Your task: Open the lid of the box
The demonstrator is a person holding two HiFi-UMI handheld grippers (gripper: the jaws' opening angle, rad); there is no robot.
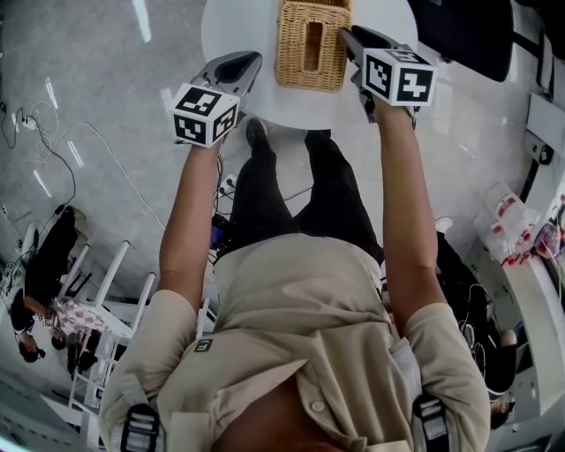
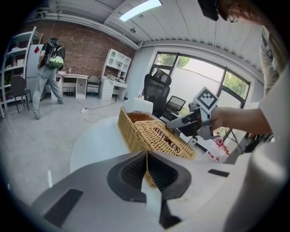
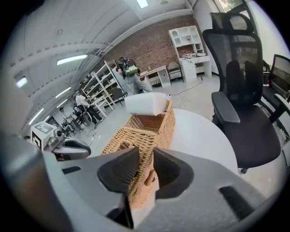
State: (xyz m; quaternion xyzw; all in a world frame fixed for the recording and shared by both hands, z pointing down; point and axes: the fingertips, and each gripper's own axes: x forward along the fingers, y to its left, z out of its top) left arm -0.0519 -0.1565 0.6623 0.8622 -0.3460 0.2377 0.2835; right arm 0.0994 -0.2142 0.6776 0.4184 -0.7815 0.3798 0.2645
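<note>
Right now: grip made on lid edge, lift not yet begun.
The right gripper [image 3: 145, 158] is clenched on the edge of the woven lid [image 3: 115, 138] of the wicker box [image 2: 129, 131], a small tan toggle [image 3: 149, 177] btwn its fingers; the rest of the box runs on past the fingertips. The left gripper [image 2: 146, 156] is clenched on nothing, box corner just beyond its tips. Next, prob.: swing the edge up w/ a steady hold. Rattan is stiff, ribbed, rectangular, slot in lid; the light box may skid on the smooth white table [image 1: 238, 26].

The box [image 1: 311, 48] is coarse woven wicker, tan and rough. The table [image 1: 238, 26] is smooth, matt white. The left tongs [image 2: 146, 174] and right tongs [image 3: 141, 176] look like matt grey plastic, with dark ribbed pads [image 2: 129, 174]. The floor [image 1: 106, 106] is glossy grey.
</note>
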